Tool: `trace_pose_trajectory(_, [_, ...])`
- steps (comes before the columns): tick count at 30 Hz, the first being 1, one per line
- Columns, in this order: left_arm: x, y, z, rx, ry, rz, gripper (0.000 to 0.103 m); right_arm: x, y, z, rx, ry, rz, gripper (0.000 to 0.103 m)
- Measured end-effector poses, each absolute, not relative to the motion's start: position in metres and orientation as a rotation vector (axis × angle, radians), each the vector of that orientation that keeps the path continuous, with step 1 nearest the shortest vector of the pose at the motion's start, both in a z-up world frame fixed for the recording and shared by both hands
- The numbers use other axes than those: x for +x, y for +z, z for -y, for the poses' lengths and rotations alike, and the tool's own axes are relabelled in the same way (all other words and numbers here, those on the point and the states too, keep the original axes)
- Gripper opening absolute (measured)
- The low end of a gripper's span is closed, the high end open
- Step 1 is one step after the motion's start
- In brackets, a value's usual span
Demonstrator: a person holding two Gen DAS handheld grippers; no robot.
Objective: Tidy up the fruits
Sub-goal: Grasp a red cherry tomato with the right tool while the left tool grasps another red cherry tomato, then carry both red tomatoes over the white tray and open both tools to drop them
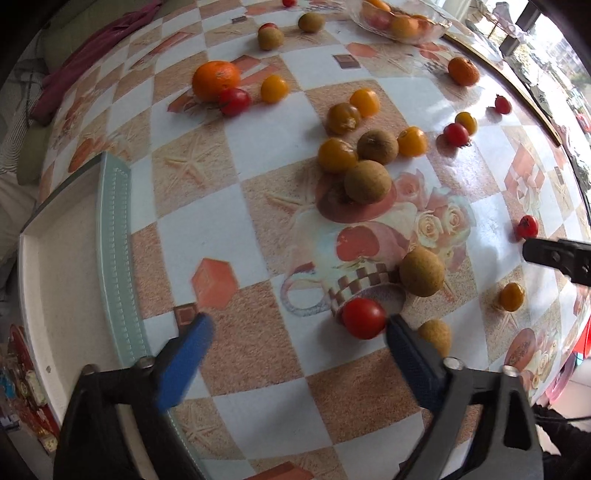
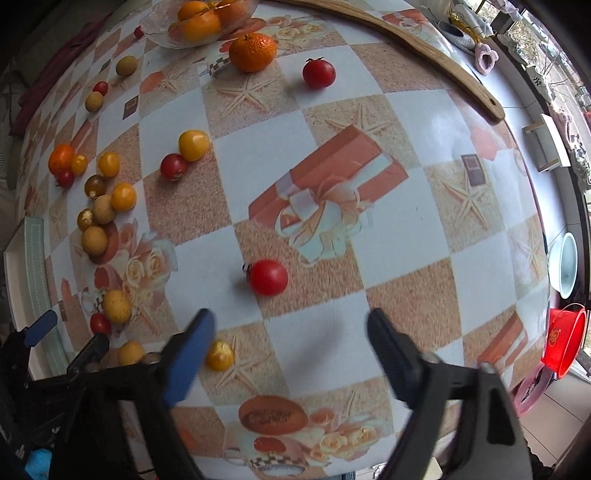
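Note:
Many small fruits lie scattered on a round table with a checked cloth (image 1: 258, 206). My left gripper (image 1: 299, 332) is open above the cloth. A red cherry tomato (image 1: 364, 318) lies just inside its right finger (image 1: 406, 354); I cannot tell if they touch. A brown longan (image 1: 422, 271) lies just beyond it. My right gripper (image 2: 291, 332) is open and empty, and a red tomato (image 2: 267, 277) lies ahead between its fingers. A yellow tomato (image 2: 219, 355) sits beside its left finger (image 2: 192, 350). The left gripper also shows in the right wrist view (image 2: 70, 336).
A white tray with a green rim (image 1: 114, 258) stands at the table's left edge. A glass bowl of oranges (image 1: 399, 20) stands at the far side. A cluster of brown and yellow fruits (image 1: 365, 155) lies mid-table. A large orange (image 1: 216, 79) lies far left. A red bucket (image 2: 563, 339) is on the floor.

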State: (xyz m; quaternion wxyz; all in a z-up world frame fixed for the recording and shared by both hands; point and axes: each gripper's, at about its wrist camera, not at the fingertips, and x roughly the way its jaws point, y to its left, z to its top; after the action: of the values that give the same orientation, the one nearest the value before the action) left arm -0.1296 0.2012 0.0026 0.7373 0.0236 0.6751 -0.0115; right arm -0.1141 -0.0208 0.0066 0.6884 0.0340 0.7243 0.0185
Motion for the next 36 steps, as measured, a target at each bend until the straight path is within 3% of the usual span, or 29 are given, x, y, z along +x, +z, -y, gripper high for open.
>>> trace_pose_trajectory(2, [-0.128, -0.001, -0.192, 0.058, -0.024, -1.481, 0.088, -0.107, 0.000, 0.019, 0.070, 0.038, -1.627, 0.070])
trace_pose_trajectory(3, [-0.127, -0.003, -0.188, 0.064, -0.029, -1.484, 0.078, -0.104, -0.003, 0.017, 0.068, 0.041, -1.630, 0.065])
trace_pose_trajectory(5, [-0.126, -0.006, -0.181, 0.061, -0.030, -1.486, 0.075, -0.100, -0.006, 0.010, 0.050, 0.047, -1.623, 0.063])
trace_pose_trajectory(8, [-0.124, -0.007, -0.175, 0.045, -0.032, -1.487, 0.065, -0.094, -0.006, 0.000, 0.010, 0.065, -1.610, 0.052])
trace_pose_trajectory(13, [-0.121, 0.000, -0.165, 0.030, -0.063, -1.477, 0.023, -0.092, -0.007, -0.020, -0.037, 0.075, -1.606, 0.023])
trace_pose_trajectory(23, [-0.120, 0.029, -0.177, -0.077, -0.087, -1.422, 0.023, -0.119, 0.013, -0.021, 0.089, 0.152, -1.576, 0.023])
trace_pose_trajectory(36, [-0.179, 0.075, -0.298, -0.186, 0.117, -1.342, 0.023, -0.120, 0.054, -0.131, 0.041, 0.419, -1.552, 0.023])
